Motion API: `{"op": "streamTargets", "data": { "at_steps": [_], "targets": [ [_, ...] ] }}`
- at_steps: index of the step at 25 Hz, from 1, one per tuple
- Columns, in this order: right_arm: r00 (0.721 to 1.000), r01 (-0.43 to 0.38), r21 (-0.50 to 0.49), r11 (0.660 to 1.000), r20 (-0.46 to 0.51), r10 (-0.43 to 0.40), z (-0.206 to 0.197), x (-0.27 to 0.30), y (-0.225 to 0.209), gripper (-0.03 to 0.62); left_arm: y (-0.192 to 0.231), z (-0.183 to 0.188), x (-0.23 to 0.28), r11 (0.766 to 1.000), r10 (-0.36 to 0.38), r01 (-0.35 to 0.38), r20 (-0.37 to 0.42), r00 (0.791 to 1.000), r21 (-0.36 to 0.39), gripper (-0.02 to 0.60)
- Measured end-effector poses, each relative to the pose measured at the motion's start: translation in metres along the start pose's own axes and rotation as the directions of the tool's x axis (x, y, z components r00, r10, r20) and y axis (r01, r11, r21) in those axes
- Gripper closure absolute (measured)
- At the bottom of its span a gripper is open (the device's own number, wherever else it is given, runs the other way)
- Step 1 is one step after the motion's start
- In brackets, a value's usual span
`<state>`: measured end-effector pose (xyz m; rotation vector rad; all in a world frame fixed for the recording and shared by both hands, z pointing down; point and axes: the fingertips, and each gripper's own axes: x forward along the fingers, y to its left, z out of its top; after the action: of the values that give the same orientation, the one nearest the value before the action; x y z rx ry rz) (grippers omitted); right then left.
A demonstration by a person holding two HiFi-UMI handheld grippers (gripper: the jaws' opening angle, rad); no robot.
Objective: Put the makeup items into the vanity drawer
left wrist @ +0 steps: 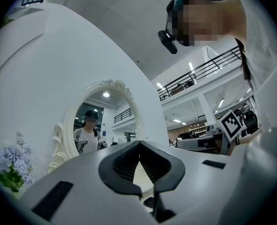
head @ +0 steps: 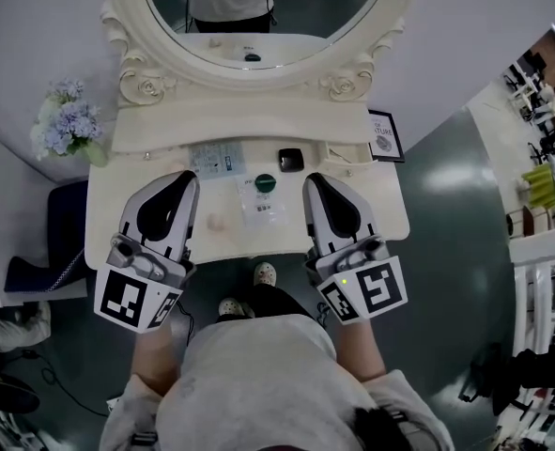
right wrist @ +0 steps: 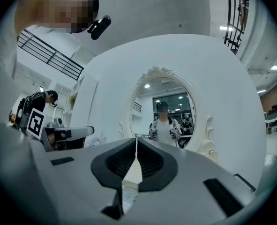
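1. The head view looks down on a cream vanity with a tabletop. The makeup items lie on it in the open, between and ahead of the two grippers:
   - a flat printed packet towards the back
   - a black square compact to its right
   - a small green-topped round piece resting on a clear sachet
   - a small pale lump near the front edge, too small to identify
2. The same view shows the left gripper and the right gripper lying over the front of the tabletop. They point towards the mirror, one on each side of the sachet, and neither touches an item.
3. Only the left gripper view shows the left gripper clenched, its tips meeting with nothing between them. It also shows the flowers at lower left and the other gripper's marker cube at right. The makeup items barely show in this view.
4. The right gripper view shows the right gripper clenched and empty as well. A corner of printed packet shows below the jaws, and the mirror ahead reflects the person holding both grippers.
5. Only the head view shows the framed sign at the right end of the tabletop.
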<state>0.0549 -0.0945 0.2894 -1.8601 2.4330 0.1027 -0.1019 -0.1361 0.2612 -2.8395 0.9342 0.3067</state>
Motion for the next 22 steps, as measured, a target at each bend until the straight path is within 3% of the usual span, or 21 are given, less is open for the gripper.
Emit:
{"op": "streamTargets", "data": {
  "at_steps": [12,22],
  "targets": [
    [0.991,-0.077,0.012,0.997,-0.106,0.078,-0.032,0.049,-0.036,0.571,0.017,-0.013,0.034,0.997,0.073,-0.073,-0.020,0.997,0.024,0.568],
    [0.948,-0.147,0.071,0.987,-0.275,0.161,-0.093,0.085,-0.056,0.571,0.030,-0.032,0.047,0.986,0.166,-0.165,-0.056,0.985,0.012,0.568]
  ]
}}
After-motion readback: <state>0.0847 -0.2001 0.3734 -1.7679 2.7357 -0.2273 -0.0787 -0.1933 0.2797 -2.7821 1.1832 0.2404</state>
